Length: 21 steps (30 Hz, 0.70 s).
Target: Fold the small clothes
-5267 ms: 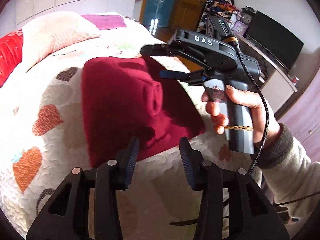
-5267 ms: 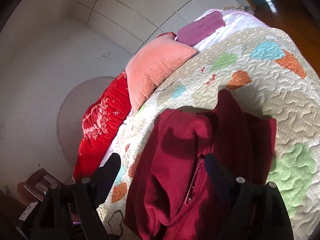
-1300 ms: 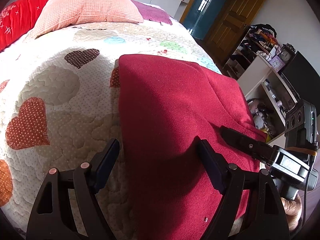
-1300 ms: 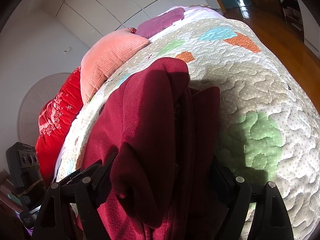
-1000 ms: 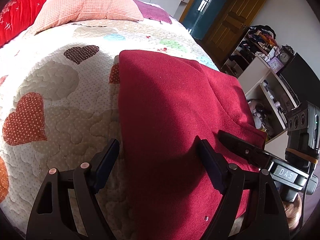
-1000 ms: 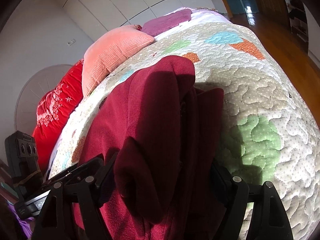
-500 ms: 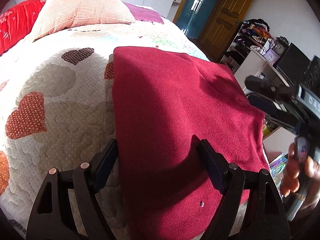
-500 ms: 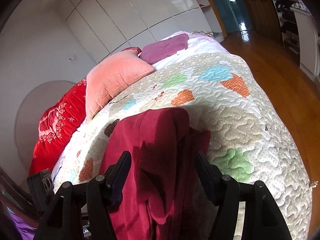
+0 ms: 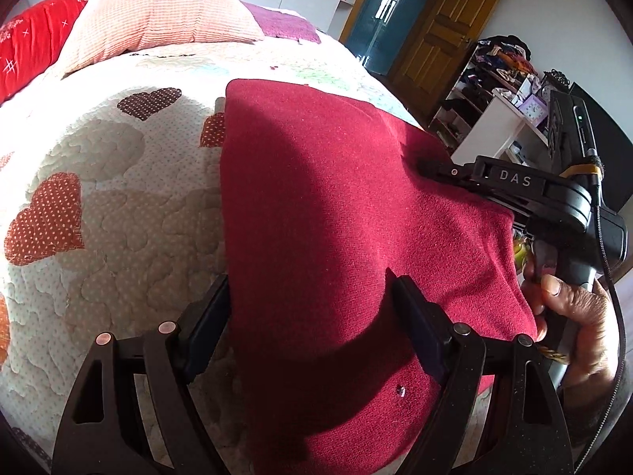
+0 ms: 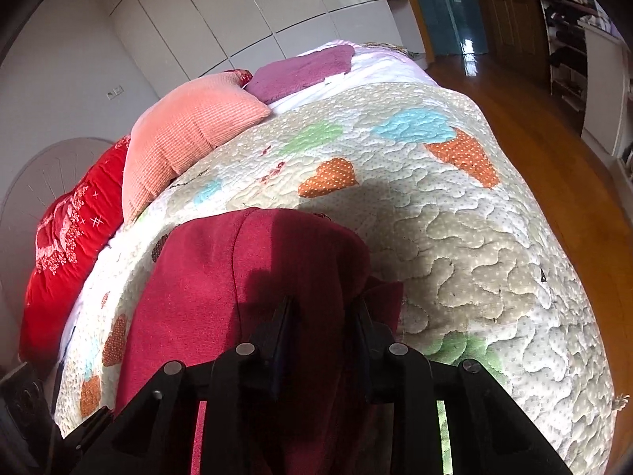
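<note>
A dark red garment (image 9: 316, 198) lies flattened on the heart-patterned quilt (image 9: 99, 217). My left gripper (image 9: 312, 316) stands open and wide at the garment's near end, its left finger at the cloth's left edge and its right finger on the cloth. My right gripper (image 9: 435, 170), held by a hand (image 9: 569, 304), reaches in from the right onto the garment's right edge. In the right wrist view the right gripper (image 10: 322, 312) has its jaws narrow and closing, with a ridge of the red garment (image 10: 253, 277) pinched between the pads.
A pink pillow (image 9: 158, 12), a red pillow (image 9: 27, 51) and a purple cloth (image 10: 304, 67) lie at the head of the bed. White shelves with clutter (image 9: 502, 118) and a wooden door (image 9: 443, 31) stand to the right. Wooden floor (image 10: 554, 150) runs beside the bed.
The right gripper drew back from the garment, then came down on its right edge, and its jaws narrowed around the cloth. The left gripper stayed in place, open.
</note>
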Available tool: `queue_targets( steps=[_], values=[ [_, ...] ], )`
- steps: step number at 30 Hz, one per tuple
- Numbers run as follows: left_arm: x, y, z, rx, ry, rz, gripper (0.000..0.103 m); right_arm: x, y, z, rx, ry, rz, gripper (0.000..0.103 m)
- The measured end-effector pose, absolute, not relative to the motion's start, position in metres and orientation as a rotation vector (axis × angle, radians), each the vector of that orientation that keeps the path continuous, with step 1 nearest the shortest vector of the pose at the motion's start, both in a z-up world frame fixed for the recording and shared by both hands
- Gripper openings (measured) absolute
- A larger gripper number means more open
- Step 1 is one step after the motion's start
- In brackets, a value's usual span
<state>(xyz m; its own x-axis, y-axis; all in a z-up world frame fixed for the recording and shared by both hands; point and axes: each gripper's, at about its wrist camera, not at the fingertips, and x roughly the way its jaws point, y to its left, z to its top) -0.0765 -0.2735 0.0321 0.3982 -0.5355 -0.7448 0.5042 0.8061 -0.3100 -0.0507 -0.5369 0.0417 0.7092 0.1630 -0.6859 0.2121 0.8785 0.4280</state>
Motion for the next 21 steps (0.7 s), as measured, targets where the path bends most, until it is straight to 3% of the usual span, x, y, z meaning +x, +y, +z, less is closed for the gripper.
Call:
queue_targets(
  steps=[2, 4, 6, 8, 9, 18, 21],
  values=[
    [-0.075, -0.268, 0.038, -0.058, 0.975, -0.672, 0.082, -0.061, -0.537, 0.048, 0.511, 0.786, -0.036, 0.044],
    [-0.075, -0.260, 0.045, -0.089, 0.962, -0.690, 0.082, -0.074, -0.540, 0.053, 0.530, 0.772, -0.030, 0.054],
    [-0.074, -0.254, 0.050, -0.100, 0.940, -0.688, 0.082, -0.089, -0.540, 0.058, 0.573, 0.761, 0.003, 0.055],
    [-0.067, -0.251, 0.050, -0.112, 0.955, -0.682, 0.082, -0.101, -0.537, 0.060, 0.590, 0.750, 0.017, 0.073],
    [-0.062, -0.249, 0.048, -0.133, 0.973, -0.682, 0.082, -0.104, -0.533, 0.059, 0.584, 0.753, 0.026, 0.077],
    [-0.043, -0.257, 0.030, -0.249, 1.107, -0.732, 0.083, -0.098, -0.515, 0.021, 0.655, 0.831, 0.101, 0.079],
    [-0.040, -0.265, 0.027, -0.247, 1.115, -0.751, 0.088, -0.096, -0.515, 0.014, 0.691, 0.788, 0.134, 0.080]
  ],
)
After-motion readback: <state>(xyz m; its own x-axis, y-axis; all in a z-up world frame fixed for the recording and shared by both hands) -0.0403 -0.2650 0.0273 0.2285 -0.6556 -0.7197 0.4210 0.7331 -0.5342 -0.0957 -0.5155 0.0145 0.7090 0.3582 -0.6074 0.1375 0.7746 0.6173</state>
